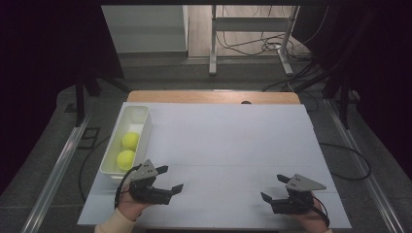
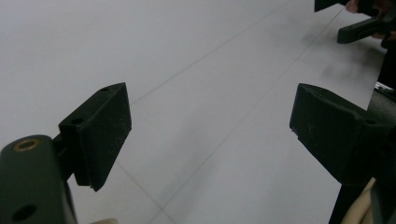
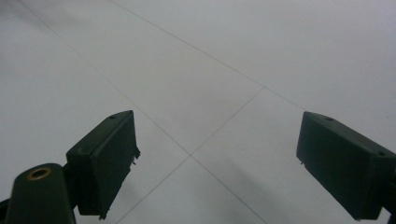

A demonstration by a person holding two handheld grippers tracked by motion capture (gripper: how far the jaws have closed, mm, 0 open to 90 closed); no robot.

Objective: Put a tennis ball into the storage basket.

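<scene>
Two yellow-green tennis balls lie in a white rectangular bin at the table's left side. My left gripper rests low at the front left, just right of the bin's near end, jaws open with nothing between them. In the left gripper view its own pads frame bare white table, and the other gripper shows far off at the top right. My right gripper sits at the front right, open and empty; its pads stand wide over the white surface.
The table is covered with white sheets that meet at thin seams; a wooden edge shows at the back. Beyond it stand a white frame and loose cables on the floor. Dark surroundings flank both sides.
</scene>
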